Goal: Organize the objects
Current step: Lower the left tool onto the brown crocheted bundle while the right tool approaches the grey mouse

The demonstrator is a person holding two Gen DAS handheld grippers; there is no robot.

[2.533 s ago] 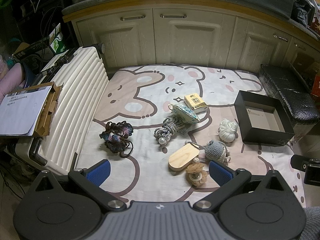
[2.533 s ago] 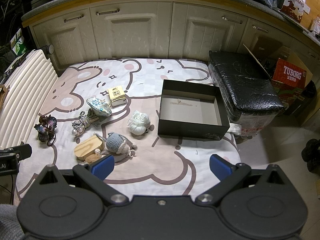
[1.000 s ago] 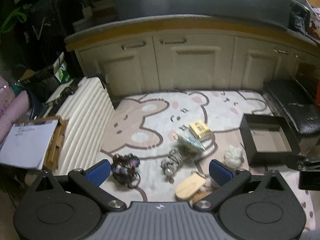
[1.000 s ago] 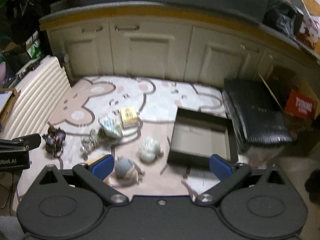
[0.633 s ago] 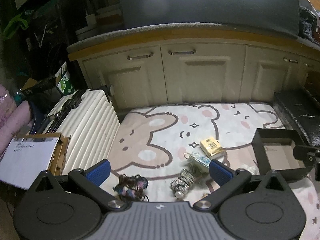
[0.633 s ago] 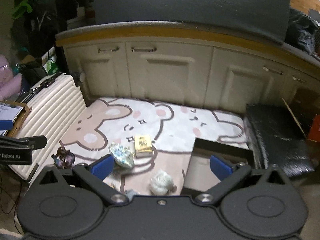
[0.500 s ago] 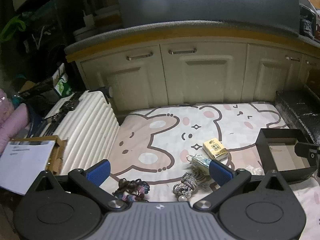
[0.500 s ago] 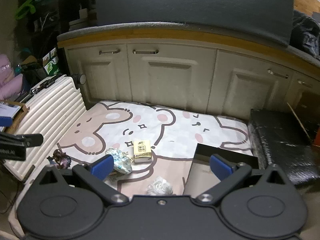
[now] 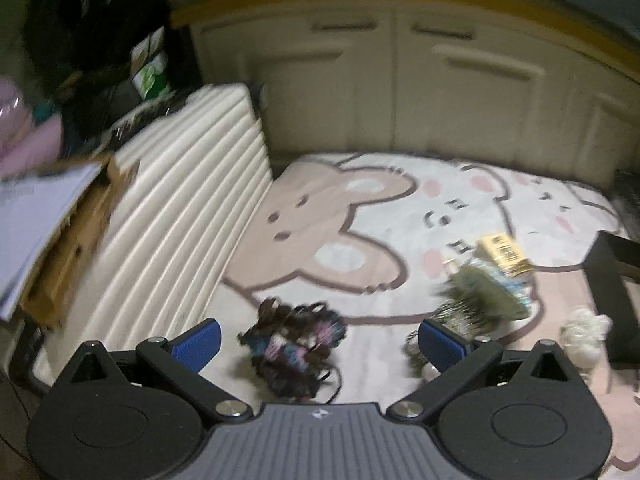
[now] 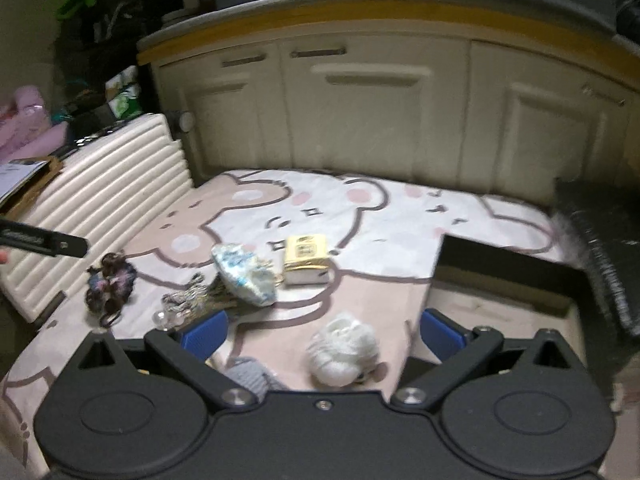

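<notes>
Both grippers, left (image 9: 318, 340) and right (image 10: 322, 330), are hanging spread and empty over the mat (image 10: 384, 216), the dark scrunchie (image 9: 294, 344) lying between the left fingers, the box (image 10: 508, 280) sitting right.

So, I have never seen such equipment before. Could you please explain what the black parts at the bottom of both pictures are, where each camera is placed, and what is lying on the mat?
There is no robot here. A person holds one two-finger gripper in each hand, and a wide-angle camera on each looks forward along its fingers. The black shape with blue pads at the bottom of each picture is that gripper itself: the left gripper in one view, the right gripper in the other. Both are open and hold nothing.

They look down at a bear-print mat on the floor in front of cream cabinets. On it lie a dark multicoloured yarn bundle, a yellow packet, a blue-white patterned pouch, a twisted cord with beads, a white yarn ball and a grey knitted item. An open black box stands on the right and a ribbed white suitcase lies on the left.
</notes>
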